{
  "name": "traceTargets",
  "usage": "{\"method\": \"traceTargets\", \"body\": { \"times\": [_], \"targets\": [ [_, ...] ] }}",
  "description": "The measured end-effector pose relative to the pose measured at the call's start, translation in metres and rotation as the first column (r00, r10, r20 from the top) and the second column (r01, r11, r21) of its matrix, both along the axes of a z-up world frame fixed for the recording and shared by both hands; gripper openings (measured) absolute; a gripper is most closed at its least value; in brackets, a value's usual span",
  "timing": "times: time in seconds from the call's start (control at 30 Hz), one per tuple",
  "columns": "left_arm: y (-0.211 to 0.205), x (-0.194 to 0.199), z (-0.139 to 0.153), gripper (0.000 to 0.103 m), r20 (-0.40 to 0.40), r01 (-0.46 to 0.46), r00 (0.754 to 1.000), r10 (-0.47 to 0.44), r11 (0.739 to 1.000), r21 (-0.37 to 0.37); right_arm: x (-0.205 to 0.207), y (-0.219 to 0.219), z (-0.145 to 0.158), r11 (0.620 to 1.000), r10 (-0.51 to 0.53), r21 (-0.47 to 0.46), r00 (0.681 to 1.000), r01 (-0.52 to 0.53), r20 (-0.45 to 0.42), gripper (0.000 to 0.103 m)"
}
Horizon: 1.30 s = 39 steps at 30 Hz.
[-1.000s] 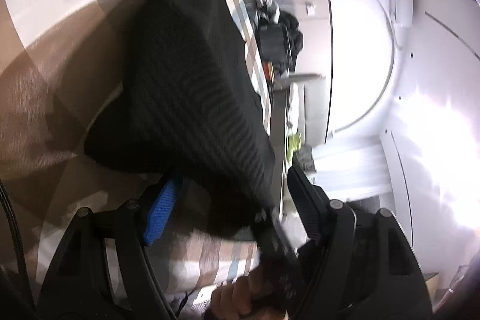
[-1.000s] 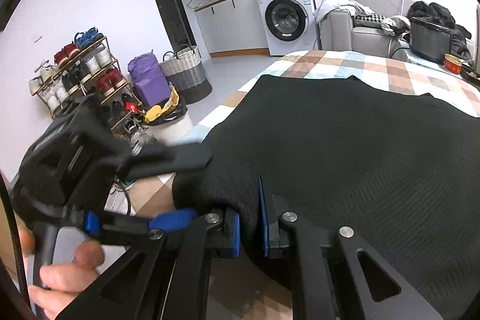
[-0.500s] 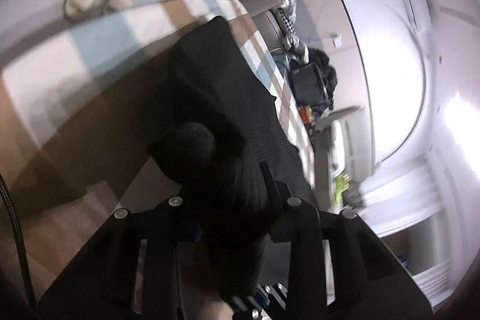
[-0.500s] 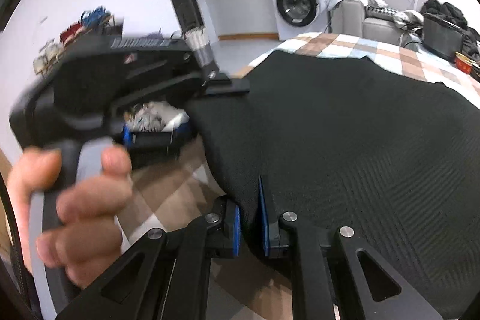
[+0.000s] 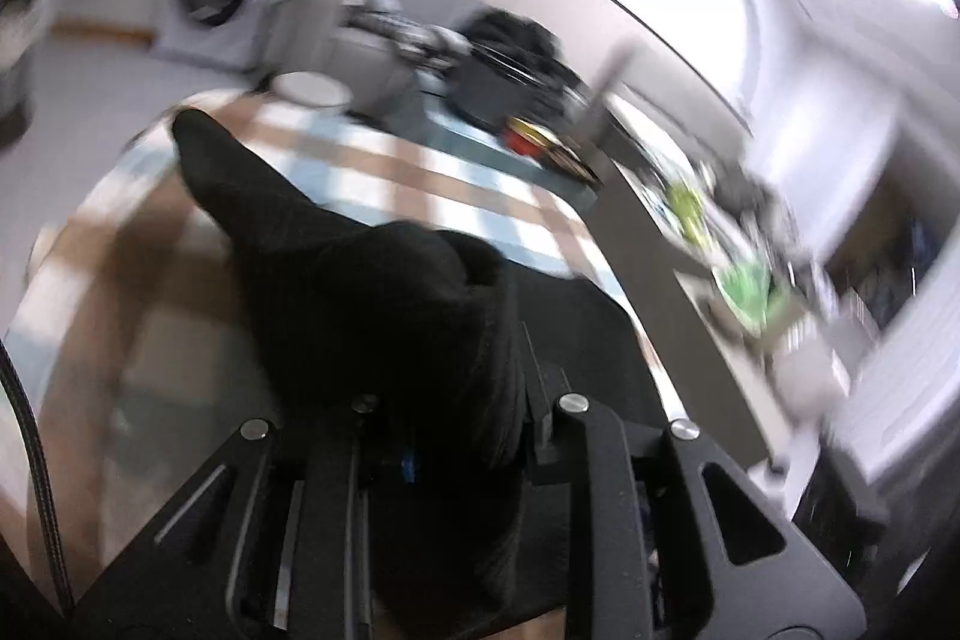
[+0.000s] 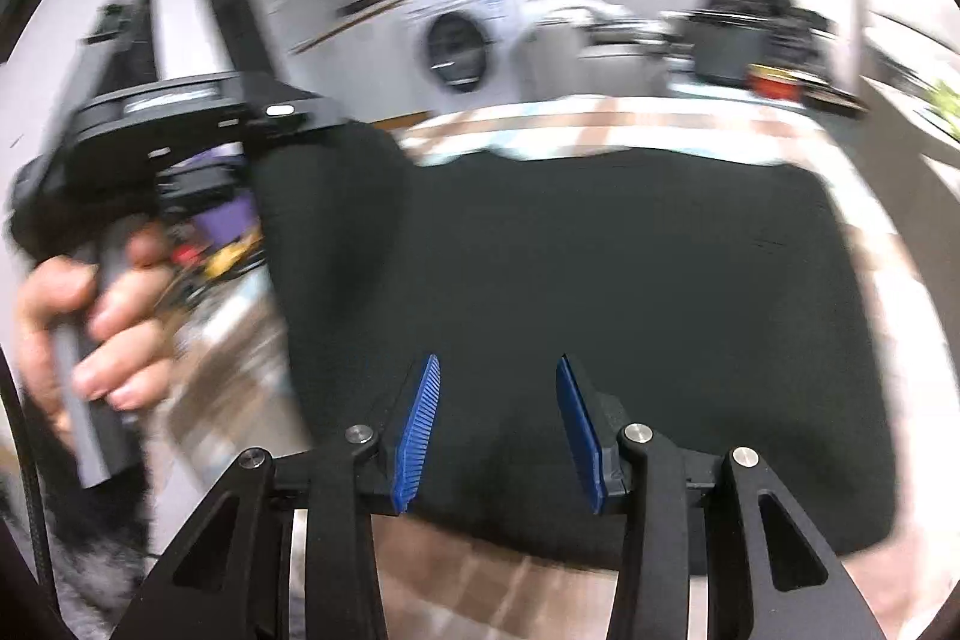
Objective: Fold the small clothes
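A black knit garment lies spread on the checked tablecloth. My left gripper is shut on a bunched corner of the black garment and holds it lifted; it also shows in the right wrist view, held by a hand at the garment's left edge. My right gripper is open with its blue pads apart, just above the garment's near edge and holding nothing. Both views are motion-blurred.
A washing machine and a grey sofa with clothes stand beyond the table. A dark box and a red bowl sit at the table's far right. Green items lie on a counter at right.
My right gripper has opened and let go of the garment's edge. My left gripper has carried its pinched corner up and across, and both cameras have swung toward the far side.
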<state>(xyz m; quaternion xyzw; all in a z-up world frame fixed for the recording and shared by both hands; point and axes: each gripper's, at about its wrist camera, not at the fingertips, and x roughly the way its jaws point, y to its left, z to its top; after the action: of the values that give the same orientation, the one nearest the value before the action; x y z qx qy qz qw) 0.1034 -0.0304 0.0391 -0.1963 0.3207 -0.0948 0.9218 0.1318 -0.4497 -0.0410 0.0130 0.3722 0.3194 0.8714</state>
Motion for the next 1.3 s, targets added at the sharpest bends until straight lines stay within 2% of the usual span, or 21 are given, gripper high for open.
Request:
{"method": "traceTargets", "body": {
  "times": [0.1,0.13,0.2,0.27,0.33,0.37,0.4,0.47,0.5,0.6,0.73,0.87,0.93,0.97,1.03,1.1,1.23,1.3],
  "targets": [
    [-0.076,0.019,0.005,0.02,-0.036,0.178,0.984,-0.176,0.981,0.078,0.013,-0.047,-0.004,0.99,-0.141,-0.003,0.99,0.141,-0.028,0.042],
    [-0.106,0.022,0.004,0.024,-0.061,0.253,0.967,-0.248,0.963,0.094,0.016,-0.062,-0.004,0.983,-0.182,-0.002,0.983,0.182,-0.029,0.042],
    [-0.158,0.028,-0.014,0.03,-0.137,0.391,0.917,-0.376,0.913,0.115,0.019,-0.085,-0.004,0.971,-0.238,-0.013,0.971,0.238,-0.019,0.042],
    [-0.186,0.023,-0.032,0.032,-0.192,0.469,0.874,-0.447,0.879,0.091,0.023,-0.102,-0.008,0.959,-0.282,-0.039,0.959,0.281,-0.018,0.042],
    [-0.198,0.018,-0.047,0.034,-0.243,0.502,0.845,-0.477,0.863,0.052,0.027,-0.118,-0.012,0.946,-0.32,-0.06,0.947,0.318,-0.029,0.042],
    [-0.196,0.013,-0.053,0.038,-0.249,0.503,0.84,-0.482,0.864,0.023,0.029,-0.124,-0.015,0.944,-0.327,-0.066,0.944,0.324,-0.039,0.042],
    [-0.192,0.007,-0.055,0.042,-0.249,0.498,0.839,-0.483,0.867,-0.006,0.029,-0.128,-0.018,0.943,-0.331,-0.064,0.943,0.327,-0.047,0.042],
    [-0.177,-0.006,-0.054,0.056,-0.249,0.473,0.845,-0.474,0.878,-0.066,0.029,-0.134,-0.02,0.945,-0.326,-0.047,0.943,0.323,-0.068,0.042],
    [-0.169,-0.012,-0.054,0.057,-0.247,0.46,0.851,-0.463,0.885,-0.075,0.029,-0.136,-0.021,0.949,-0.315,-0.034,0.946,0.314,-0.078,0.042],
    [-0.139,-0.029,-0.049,0.059,-0.222,0.404,0.885,-0.41,0.912,-0.071,0.029,-0.137,-0.021,0.955,-0.296,0.0,0.95,0.297,-0.096,0.042],
    [-0.099,-0.033,-0.045,0.065,-0.189,0.309,0.932,-0.308,0.951,-0.028,0.03,-0.138,-0.015,0.947,-0.315,0.037,0.945,0.319,-0.094,0.042],
    [-0.09,-0.028,-0.056,0.065,-0.21,0.282,0.937,-0.279,0.959,-0.02,0.029,-0.137,0.009,0.946,-0.309,0.088,0.95,0.312,-0.05,0.042],
    [-0.09,-0.025,-0.062,0.065,-0.215,0.291,0.933,-0.289,0.956,-0.024,0.028,-0.125,0.018,0.963,-0.24,0.116,0.97,0.244,-0.045,0.042],
    [-0.092,-0.023,-0.065,0.065,-0.219,0.289,0.932,-0.287,0.957,-0.023,0.03,-0.111,0.018,0.978,-0.165,0.119,0.984,0.171,-0.062,0.042],
    [-0.088,-0.025,-0.07,0.065,-0.227,0.279,0.935,-0.273,0.96,-0.008,0.032,-0.091,0.012,0.992,-0.068,0.101,0.994,0.077,-0.087,0.042],
    [-0.086,-0.022,-0.075,0.065,-0.23,0.255,0.941,-0.246,0.967,0.006,0.032,-0.071,0.0,0.999,-0.03,0.015,0.992,0.032,-0.123,0.04],
    [-0.062,-0.029,-0.078,0.065,-0.226,0.201,0.955,-0.195,0.98,0.005,0.023,-0.077,-0.031,0.999,0.021,-0.041,0.962,-0.034,-0.273,0.039],
    [-0.05,-0.03,-0.082,0.065,-0.233,0.179,0.957,-0.173,0.984,0.004,0.018,-0.088,-0.032,0.999,0.03,-0.003,0.96,-0.032,-0.278,0.039]
  ]
}}
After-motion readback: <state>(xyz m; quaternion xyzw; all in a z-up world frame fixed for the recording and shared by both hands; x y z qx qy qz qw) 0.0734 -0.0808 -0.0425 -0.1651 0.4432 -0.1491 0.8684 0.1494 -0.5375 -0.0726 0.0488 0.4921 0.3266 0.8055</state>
